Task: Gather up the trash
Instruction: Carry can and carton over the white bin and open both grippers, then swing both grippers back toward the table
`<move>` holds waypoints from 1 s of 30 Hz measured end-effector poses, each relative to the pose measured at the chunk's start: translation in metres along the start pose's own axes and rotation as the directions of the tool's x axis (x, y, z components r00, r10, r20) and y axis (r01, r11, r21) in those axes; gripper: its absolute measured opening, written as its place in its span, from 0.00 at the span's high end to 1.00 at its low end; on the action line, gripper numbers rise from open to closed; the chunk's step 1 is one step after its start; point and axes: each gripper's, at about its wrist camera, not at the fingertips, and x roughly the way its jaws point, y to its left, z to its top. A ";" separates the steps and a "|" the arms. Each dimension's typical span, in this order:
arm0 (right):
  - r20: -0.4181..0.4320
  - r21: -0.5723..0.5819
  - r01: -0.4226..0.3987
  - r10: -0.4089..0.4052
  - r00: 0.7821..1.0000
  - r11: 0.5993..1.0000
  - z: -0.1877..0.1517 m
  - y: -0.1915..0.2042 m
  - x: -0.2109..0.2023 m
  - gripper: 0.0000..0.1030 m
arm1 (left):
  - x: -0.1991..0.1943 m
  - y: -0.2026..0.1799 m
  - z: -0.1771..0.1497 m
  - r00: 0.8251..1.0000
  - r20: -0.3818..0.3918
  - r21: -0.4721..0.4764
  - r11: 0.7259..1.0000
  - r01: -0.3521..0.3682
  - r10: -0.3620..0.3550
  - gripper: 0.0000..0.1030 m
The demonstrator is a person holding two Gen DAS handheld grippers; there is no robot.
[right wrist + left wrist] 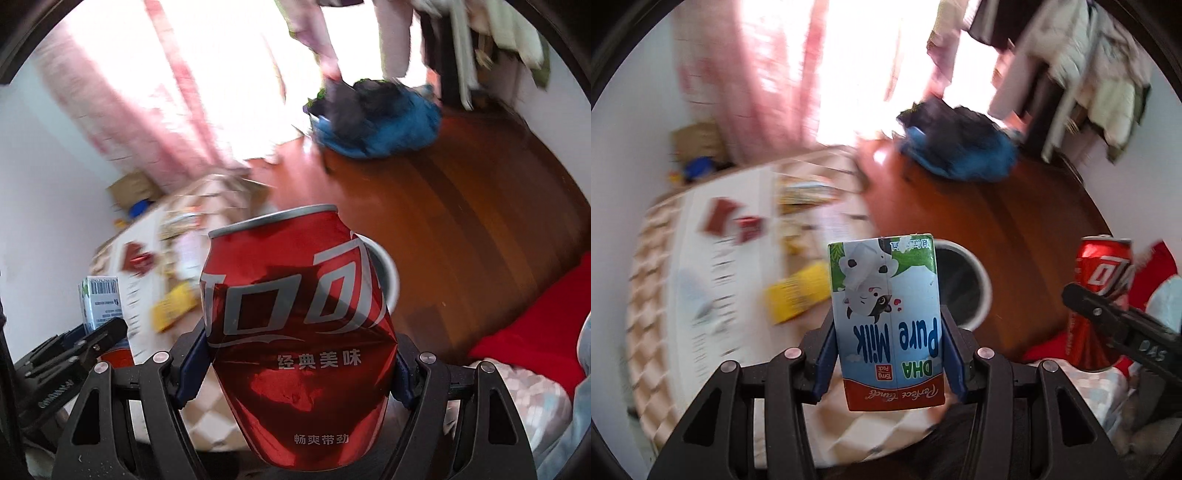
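Trash: a milk carton [886, 317] and a dented red cola can [299, 332], each carried in its own gripper, both up in the air above the floor.
Left gripper [886, 354]: clamped on the carton's two narrow sides, low on the box; the carton is upside down, its print inverted.
Right gripper [295, 365]: squeezed onto the can's crumpled waist, can upright, rim up.
Bin [975, 280]: a white-rimmed round bin with a dark inside stands on the wooden floor [1015, 221], just behind the carton in the left view and behind the can in the right view.
Step in hand: as I judge it, carrying both pieces to the bin for dropping.
Doing it well: bring each piece squarely over the dark mouth before letting go, one at a time so they do not knock together at the rim; the can's dents give an uneven hold, so keep it level.
Pose: both tools point forward and slightly down, side by side, right one near the left's flank; the blur suggests motion.
Nearby: a table [701, 258] with papers sits to the left.
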 end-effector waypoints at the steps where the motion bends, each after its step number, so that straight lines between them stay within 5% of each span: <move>1: -0.034 0.036 -0.003 0.004 0.999 0.999 0.009 -0.021 0.020 0.22 | 0.021 -0.012 0.012 0.999 -0.032 0.014 1.000 0.021 -0.020 0.55; 7: -0.208 0.143 0.009 0.021 0.978 0.990 0.038 -0.097 0.130 0.22 | 0.144 -0.052 0.060 0.968 -0.232 0.013 0.994 0.106 -0.100 0.52; 11: -0.292 0.166 0.000 0.049 0.955 0.986 0.045 -0.118 0.194 0.21 | 0.216 -0.052 0.078 0.937 -0.329 -0.066 0.993 0.097 -0.114 0.19; 13: -0.327 0.189 -0.012 0.074 0.942 0.982 0.045 -0.126 0.218 0.21 | 0.234 -0.052 0.081 0.933 -0.346 -0.075 0.995 0.073 -0.095 0.19; 16: -0.373 0.196 0.004 0.071 0.925 0.981 0.042 -0.135 0.246 0.00 | 0.242 -0.052 0.083 0.935 -0.349 -0.070 0.997 0.035 -0.058 0.18; 19: -0.387 0.198 -0.004 0.082 0.919 0.980 0.037 -0.139 0.268 0.00 | 0.241 -0.054 0.077 0.944 -0.331 -0.034 0.999 -0.009 -0.002 0.06; 25: -0.394 0.117 0.078 -0.026 0.919 0.990 0.015 -0.136 0.259 0.00 | 0.237 -0.051 0.057 0.947 -0.284 0.055 0.989 -0.137 0.147 0.06; 30: -0.351 0.046 0.166 -0.140 0.926 0.985 0.001 -0.133 0.233 0.00 | 0.224 -0.051 0.038 0.948 -0.266 0.076 0.984 -0.162 0.177 0.06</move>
